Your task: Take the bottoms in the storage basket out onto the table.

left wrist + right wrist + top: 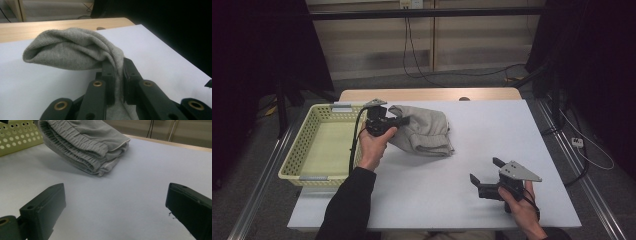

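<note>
A folded grey garment (422, 130) lies on the white table sheet (492, 140), its left side lifted off the surface. My left gripper (401, 120) is shut on that lifted edge; in the left gripper view the grey cloth (75, 50) runs down between the two black jaws and bulges beyond them. In the right gripper view the garment (82, 142) shows its ribbed waistband, tilted up toward the basket. My right gripper (484, 171) rests low at the front right of the table, its jaws wide apart with nothing between them.
A pale yellow perforated basket (307, 150) stands at the left edge of the table, beside the lifted garment; its wall (15, 135) is in the right gripper view. A wooden tabletop strip (427, 94) borders the far edge. Cables trail on the floor behind.
</note>
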{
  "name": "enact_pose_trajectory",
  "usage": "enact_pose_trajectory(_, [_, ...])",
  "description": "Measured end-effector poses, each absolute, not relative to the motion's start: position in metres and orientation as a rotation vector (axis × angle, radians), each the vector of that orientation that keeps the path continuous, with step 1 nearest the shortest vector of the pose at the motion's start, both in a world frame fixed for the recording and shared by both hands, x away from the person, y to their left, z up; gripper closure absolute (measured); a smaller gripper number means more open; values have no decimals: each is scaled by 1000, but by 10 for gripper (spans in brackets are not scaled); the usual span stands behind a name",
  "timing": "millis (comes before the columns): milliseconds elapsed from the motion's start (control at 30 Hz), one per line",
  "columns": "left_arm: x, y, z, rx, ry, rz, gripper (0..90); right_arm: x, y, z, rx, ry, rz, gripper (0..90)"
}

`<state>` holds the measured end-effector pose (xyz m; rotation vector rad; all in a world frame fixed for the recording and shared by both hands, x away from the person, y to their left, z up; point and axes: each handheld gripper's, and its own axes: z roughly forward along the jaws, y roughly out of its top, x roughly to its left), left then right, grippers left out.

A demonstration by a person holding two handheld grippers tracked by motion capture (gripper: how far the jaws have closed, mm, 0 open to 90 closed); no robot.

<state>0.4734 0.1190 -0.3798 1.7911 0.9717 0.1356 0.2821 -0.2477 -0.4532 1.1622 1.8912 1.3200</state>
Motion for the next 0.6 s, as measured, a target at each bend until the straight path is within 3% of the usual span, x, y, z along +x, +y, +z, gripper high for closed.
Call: enact_pose_trajectory(600, [465, 138, -350, 1759, 895, 125, 827, 282, -248, -453, 1162, 1891, 1324, 28])
